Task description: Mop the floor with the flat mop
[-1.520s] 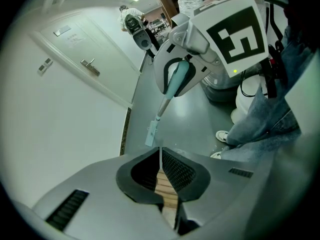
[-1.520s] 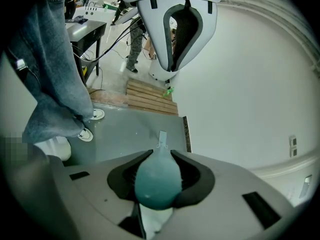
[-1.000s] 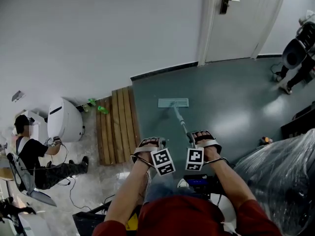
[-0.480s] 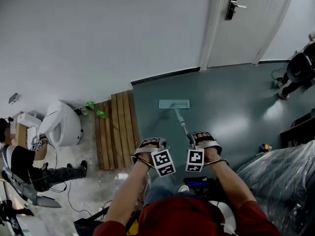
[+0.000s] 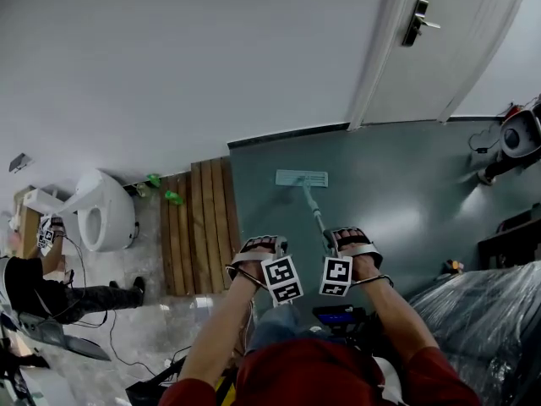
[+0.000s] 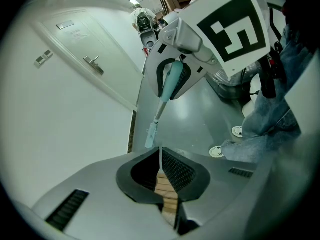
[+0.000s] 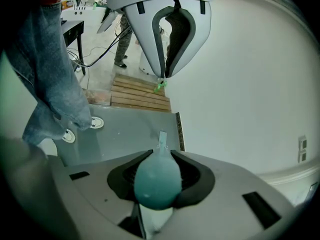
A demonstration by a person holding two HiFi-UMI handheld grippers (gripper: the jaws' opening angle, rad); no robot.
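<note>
Mop head (image 5: 302, 178) is hardly moving since a second ago, lying upper centre on floor (image 5: 397, 184). Right gripper (image 5: 347, 237) fingers are clamping handle (image 5: 314, 212); left gripper (image 5: 258, 245) fingers are pressing together, empty. Stroke is probably turning.

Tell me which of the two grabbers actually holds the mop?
The right gripper: its jaws are clamped on the rounded end of the teal mop handle. The left gripper has its jaws shut together with nothing between them.

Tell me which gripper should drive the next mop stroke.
Probably right. The right gripper is shut on the teal end of the mop handle; the left gripper is shut on nothing.
</note>
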